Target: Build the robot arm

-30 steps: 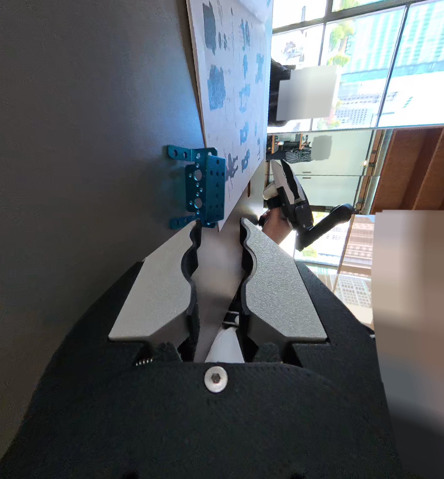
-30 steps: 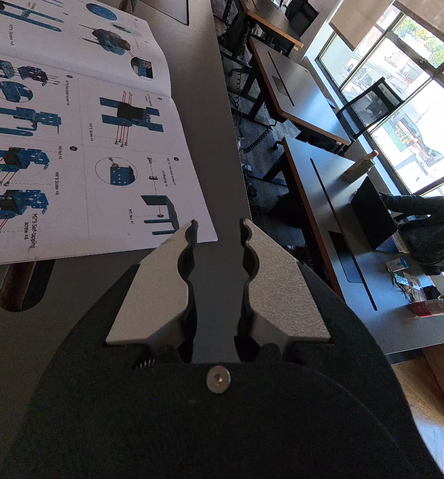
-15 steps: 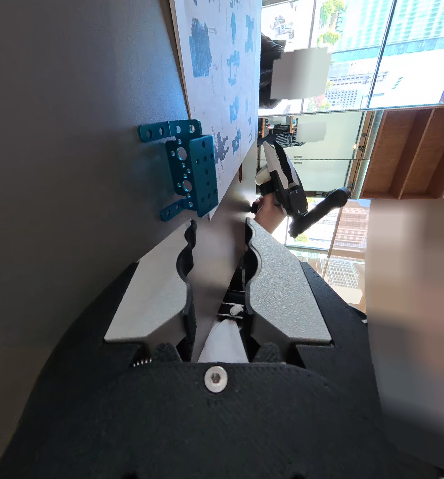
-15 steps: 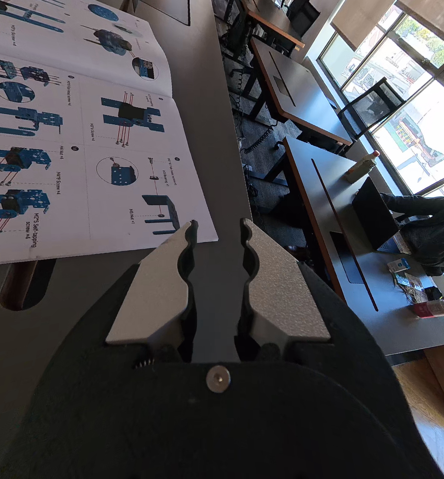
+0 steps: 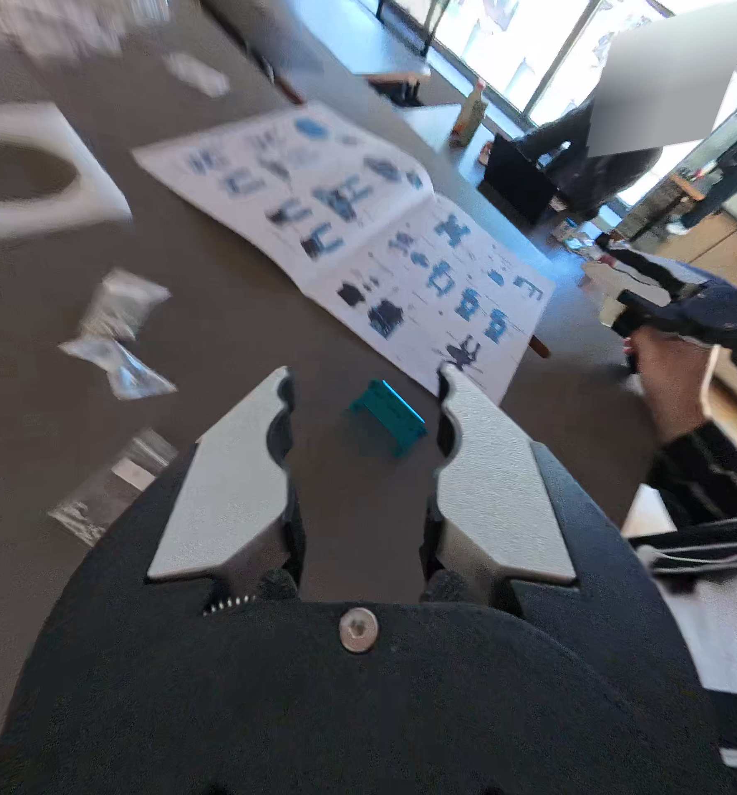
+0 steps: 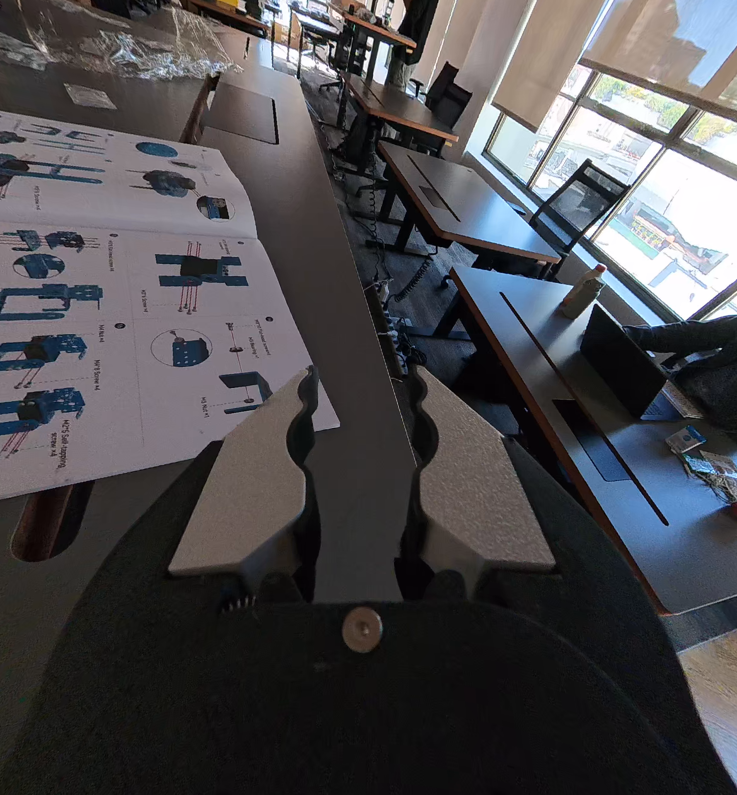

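A: How is the left gripper [image 5: 364, 378] set, and where is the small teal perforated metal bracket [image 5: 387, 416]?

B: The jaws are spread wide and nothing is held. The bracket is seen lying on the dark grey tabletop [image 5: 237, 309], in line with the gap between the 2 grey fingers [image 5: 233, 486] and just beside the near corner of the open white instruction booklet with blue diagrams [image 5: 358, 223]. Contact is not made with it.

A: And the right gripper [image 6: 362, 374]?

B: Its jaws are parted by a narrower gap and nothing is gripped. It is held over the table edge, beside the booklet's corner [image 6: 323, 413].

A: What could go wrong from here?

B: The left wrist view is smeared by motion, so a fast swing is judged likely; the bracket could be knocked or pushed under the booklet's edge. The clear plastic bags of small parts [image 5: 117, 327] to the left could be swept aside by a careless pass.

A: What is hard to make out?

B: The bracket's holes and its exact orientation are lost in blur. The contents of the bags cannot be told. A white tray-like object [image 5: 43, 172] at the far left is cut off. The right gripper's far tips [image 5: 642, 275] are only partly seen at the frame's right edge.
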`<move>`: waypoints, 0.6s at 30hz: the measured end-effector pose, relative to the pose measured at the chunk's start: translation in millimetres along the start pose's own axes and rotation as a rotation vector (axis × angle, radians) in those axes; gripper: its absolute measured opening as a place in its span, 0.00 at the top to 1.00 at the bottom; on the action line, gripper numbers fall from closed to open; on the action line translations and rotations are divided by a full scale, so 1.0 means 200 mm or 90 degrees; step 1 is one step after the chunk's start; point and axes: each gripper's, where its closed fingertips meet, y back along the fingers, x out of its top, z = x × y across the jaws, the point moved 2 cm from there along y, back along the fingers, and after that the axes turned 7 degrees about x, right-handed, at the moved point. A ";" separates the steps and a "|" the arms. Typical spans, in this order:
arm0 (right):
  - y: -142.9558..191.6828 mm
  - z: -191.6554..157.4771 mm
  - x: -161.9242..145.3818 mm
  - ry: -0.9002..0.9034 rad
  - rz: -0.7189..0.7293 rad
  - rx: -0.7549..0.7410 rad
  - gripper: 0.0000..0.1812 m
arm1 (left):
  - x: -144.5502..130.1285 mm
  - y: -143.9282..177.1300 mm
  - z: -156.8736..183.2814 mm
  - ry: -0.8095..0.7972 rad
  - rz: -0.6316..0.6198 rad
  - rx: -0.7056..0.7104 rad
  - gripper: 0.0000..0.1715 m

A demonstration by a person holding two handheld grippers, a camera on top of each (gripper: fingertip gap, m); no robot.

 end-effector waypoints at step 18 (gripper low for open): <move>-0.01 -0.04 0.00 0.002 -0.007 0.035 0.81 | 0.16 0.11 -0.05 -0.172 0.108 0.072 0.39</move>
